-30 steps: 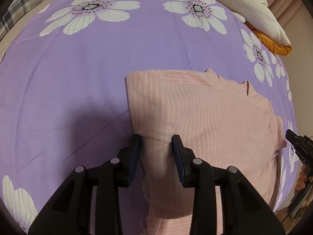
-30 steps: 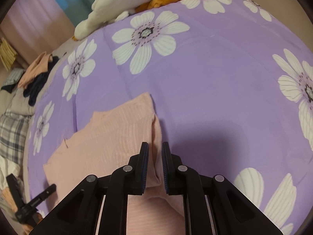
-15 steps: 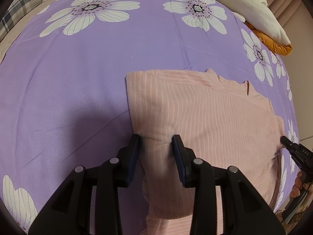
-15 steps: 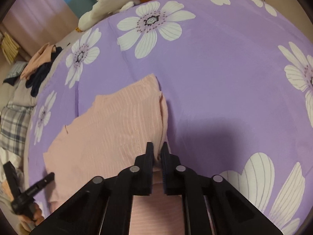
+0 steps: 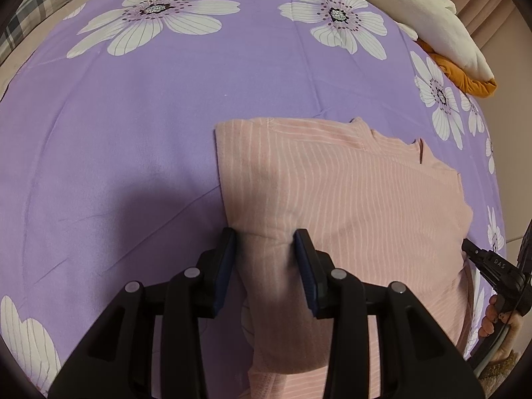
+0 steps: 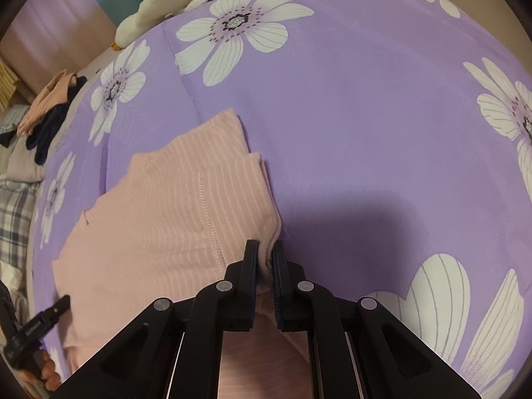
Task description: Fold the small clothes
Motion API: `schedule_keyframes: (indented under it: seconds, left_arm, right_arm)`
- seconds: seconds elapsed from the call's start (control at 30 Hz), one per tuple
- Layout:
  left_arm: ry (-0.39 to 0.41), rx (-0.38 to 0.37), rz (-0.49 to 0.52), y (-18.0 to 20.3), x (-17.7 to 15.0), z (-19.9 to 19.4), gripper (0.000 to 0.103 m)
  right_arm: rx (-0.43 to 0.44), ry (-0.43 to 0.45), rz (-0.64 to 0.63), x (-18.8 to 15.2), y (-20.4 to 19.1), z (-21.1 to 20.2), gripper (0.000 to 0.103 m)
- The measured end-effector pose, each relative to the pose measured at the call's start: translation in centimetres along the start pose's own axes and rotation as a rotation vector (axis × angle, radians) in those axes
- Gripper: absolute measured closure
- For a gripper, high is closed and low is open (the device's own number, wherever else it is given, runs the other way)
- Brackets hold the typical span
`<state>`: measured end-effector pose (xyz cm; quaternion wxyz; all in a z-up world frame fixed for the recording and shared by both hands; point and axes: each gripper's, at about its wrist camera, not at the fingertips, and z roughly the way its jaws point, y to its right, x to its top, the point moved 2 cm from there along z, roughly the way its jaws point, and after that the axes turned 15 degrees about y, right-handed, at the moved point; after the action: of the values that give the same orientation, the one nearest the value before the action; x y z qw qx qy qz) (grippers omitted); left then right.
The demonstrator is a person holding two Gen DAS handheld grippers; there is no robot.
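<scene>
A pink striped garment (image 5: 349, 199) lies partly folded on the purple flowered bedspread (image 5: 133, 133). My left gripper (image 5: 265, 246) is open, its jaws astride a raised fold at the garment's left edge without pinching it. In the right wrist view the garment (image 6: 159, 219) lies at the lower left. My right gripper (image 6: 265, 256) is shut on the garment's right edge, a thin fold of cloth pinched between the pads. The right gripper also shows at the right edge of the left wrist view (image 5: 492, 266), and the left gripper at the lower left of the right wrist view (image 6: 36, 326).
A white plush toy with an orange part (image 5: 442, 36) lies at the bed's far right. A heap of peach and dark clothes (image 6: 50, 106) sits beyond the bed's left edge. A plaid cloth (image 6: 13, 212) lies at the left.
My right gripper has closed tighter on the garment's edge and drawn it back, folding cloth over. My left gripper has stayed open in place.
</scene>
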<state>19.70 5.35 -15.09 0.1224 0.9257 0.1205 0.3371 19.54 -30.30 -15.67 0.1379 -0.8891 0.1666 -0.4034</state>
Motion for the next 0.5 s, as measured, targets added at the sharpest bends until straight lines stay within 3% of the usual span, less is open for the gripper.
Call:
schedule_keyframes:
  seconds: [0.5]
  left_arm:
    - [0.009,-0.015,-0.018,-0.2,-1.6,-1.6,0.060]
  right_arm:
    - [-0.004,0.022,-0.005,-0.2,0.0,0.1,0.096]
